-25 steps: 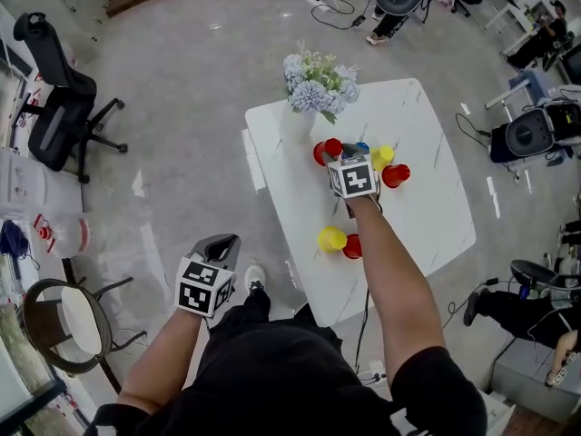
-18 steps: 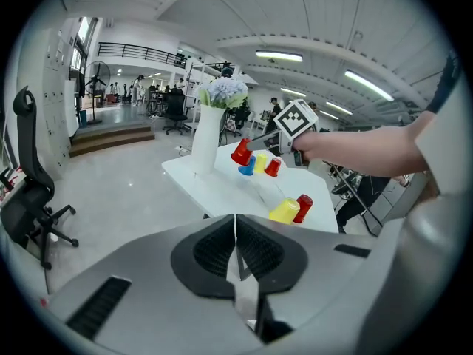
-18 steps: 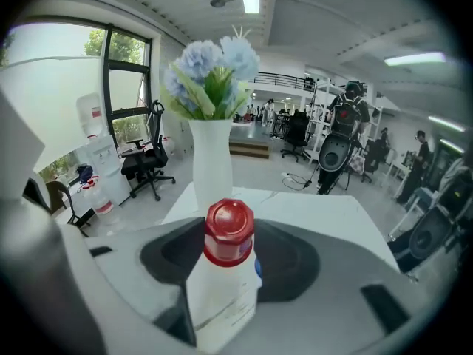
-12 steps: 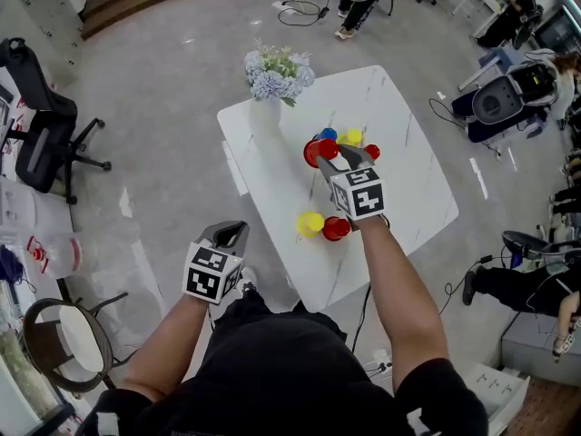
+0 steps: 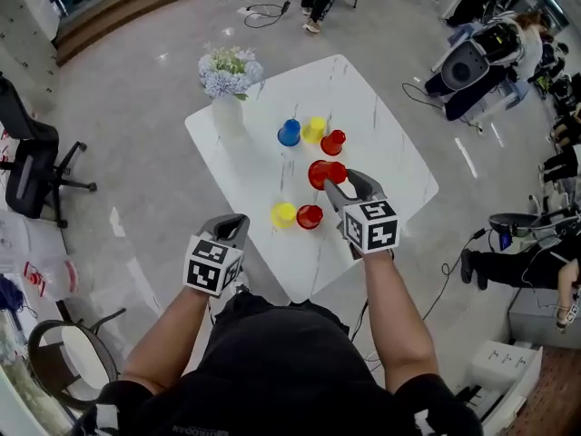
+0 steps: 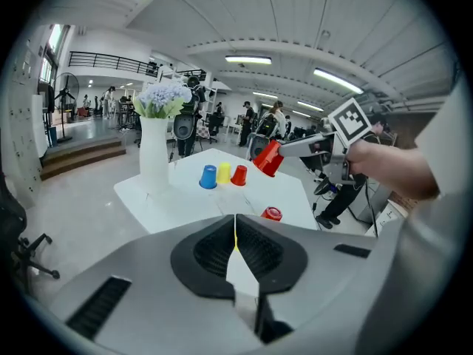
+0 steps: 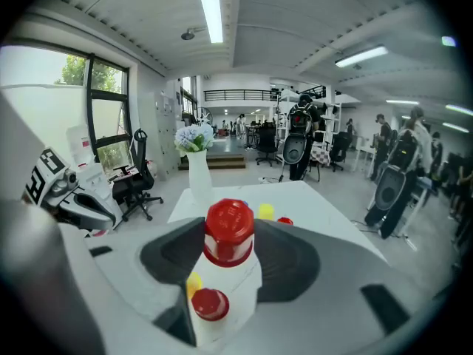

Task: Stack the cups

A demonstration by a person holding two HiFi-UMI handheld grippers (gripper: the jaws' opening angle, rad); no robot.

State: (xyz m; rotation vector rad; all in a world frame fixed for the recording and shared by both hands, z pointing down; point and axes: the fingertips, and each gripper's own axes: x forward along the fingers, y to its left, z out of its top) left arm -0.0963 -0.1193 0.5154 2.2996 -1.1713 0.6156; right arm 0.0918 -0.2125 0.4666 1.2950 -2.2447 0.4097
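White marbled worktop (image 5: 390, 153) on grey floor (image 5: 136, 89), vase (image 5: 227, 118) at its ten o'clock corner. The right tool (image 5: 343, 183) pinches a red cup (image 5: 323, 173); left tool (image 5: 230, 225) pressed together.

White grey-veined table (image 5: 399, 166), red cup (image 5: 325, 173), blue cup (image 5: 290, 133), yellow cup (image 5: 314, 129), pale blue flowers (image 5: 225, 66), white vase (image 5: 228, 116)

Open-plan office, swivel chairs (image 5: 32, 166), strip lights (image 7: 211, 7)

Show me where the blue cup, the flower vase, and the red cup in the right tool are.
blue cup (image 5: 290, 133), head view, on its top face.
flower vase (image 5: 226, 116), head view, on its white body.
red cup (image 7: 229, 226), right gripper view, on its closed end facing the camera.
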